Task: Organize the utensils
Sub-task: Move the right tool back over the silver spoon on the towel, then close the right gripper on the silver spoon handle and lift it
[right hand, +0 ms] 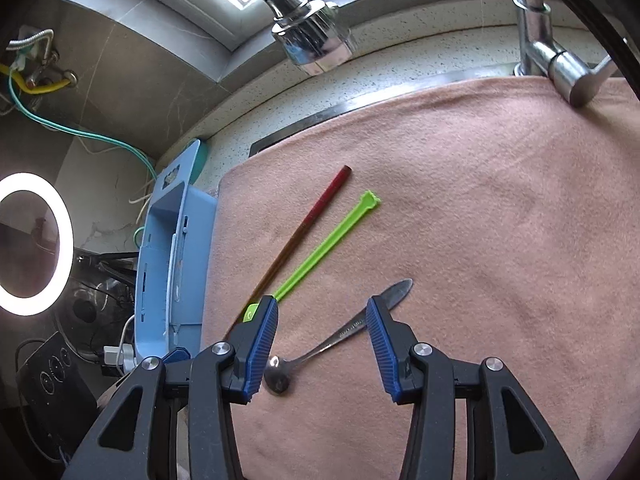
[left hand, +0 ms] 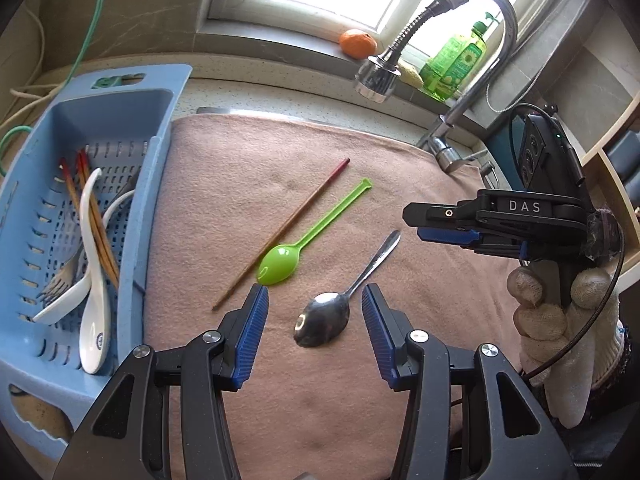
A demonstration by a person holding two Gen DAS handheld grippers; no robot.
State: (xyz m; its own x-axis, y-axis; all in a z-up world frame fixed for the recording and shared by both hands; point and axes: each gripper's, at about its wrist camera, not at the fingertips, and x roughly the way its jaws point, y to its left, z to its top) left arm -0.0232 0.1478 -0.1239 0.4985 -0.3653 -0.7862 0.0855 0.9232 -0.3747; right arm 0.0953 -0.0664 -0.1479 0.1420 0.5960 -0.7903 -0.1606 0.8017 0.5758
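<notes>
Three utensils lie loose on the pink towel (left hand: 400, 184): a metal spoon (left hand: 324, 322), a green plastic spoon (left hand: 280, 264) and a single brown chopstick (left hand: 286, 230) with a red end. The chopstick and the green spoon run side by side, slanting up to the right, with the green bowl just beside the chopstick's lower half. The metal spoon sits nearer, apart from both, its handle angled the same way.

The left gripper (left hand: 316, 300) hangs over the metal spoon with its blue pads spread, the spoon's bowl seen between them and nothing pinched. The right gripper (right hand: 322, 312) is also spread and empty, the metal spoon's handle (right hand: 360, 320) showing between its fingers. A gloved hand (left hand: 560, 320) holds it at the towel's right side.

Left of the towel stands a blue slotted basket (left hand: 140, 208) holding white ceramic spoons (left hand: 92, 280), a fork (left hand: 60, 284) and chopsticks. Beyond are a faucet (left hand: 378, 72), an orange (left hand: 357, 43) and a green bottle (left hand: 456, 60) on the sill.
</notes>
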